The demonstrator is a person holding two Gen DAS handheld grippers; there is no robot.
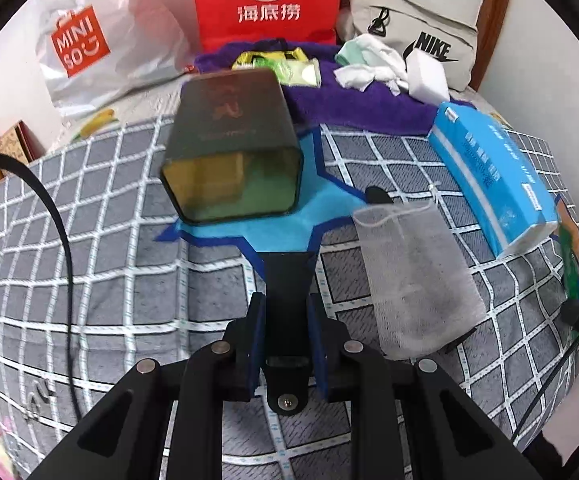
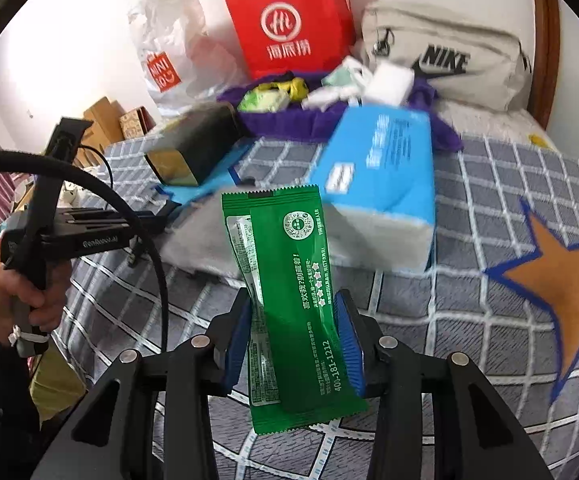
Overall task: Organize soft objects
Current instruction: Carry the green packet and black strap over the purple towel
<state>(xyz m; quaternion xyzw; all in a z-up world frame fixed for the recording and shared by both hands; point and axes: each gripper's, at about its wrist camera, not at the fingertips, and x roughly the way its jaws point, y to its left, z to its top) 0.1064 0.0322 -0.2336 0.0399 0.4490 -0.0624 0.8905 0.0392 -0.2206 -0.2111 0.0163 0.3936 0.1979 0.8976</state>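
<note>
Between the blue pads of the right gripper (image 2: 295,336) stands a green sachet (image 2: 289,300), pinched across its lower half so that the serrated top edge rises free above the fingers. Held by the sides like this, the packet folds a little along its length but stays upright, which probably suits carrying it toward a container and dropping it in end first.

The left gripper (image 1: 287,320) is closed right down on a flat black tab (image 1: 287,276) that runs forward from its fingers toward a dark square tin (image 1: 231,152). The tin lies on its side over the light blue star (image 1: 273,232) of the checked bedspread (image 1: 109,240), its open mouth turned toward the camera (the gold lining shows inside). Whether the tab belongs to the tin or merely reaches up to it I cannot tell; my guess is that this grip steadies the tin so its mouth stays presented.

Just right of the left gripper a white mesh pouch (image 1: 417,280) lies flat on the bedspread, and beyond it a blue tissue pack (image 1: 497,176). Further back, a purple towel (image 1: 349,104) carries crumpled white cloths (image 1: 373,64), a white sponge block (image 1: 427,78) and pale green packets (image 1: 297,72), seemingly the pile still to be sorted. Against the wall stand a red paper bag (image 1: 267,0), a white plastic bag (image 1: 89,44) and a beige pouch (image 1: 421,24).
</note>
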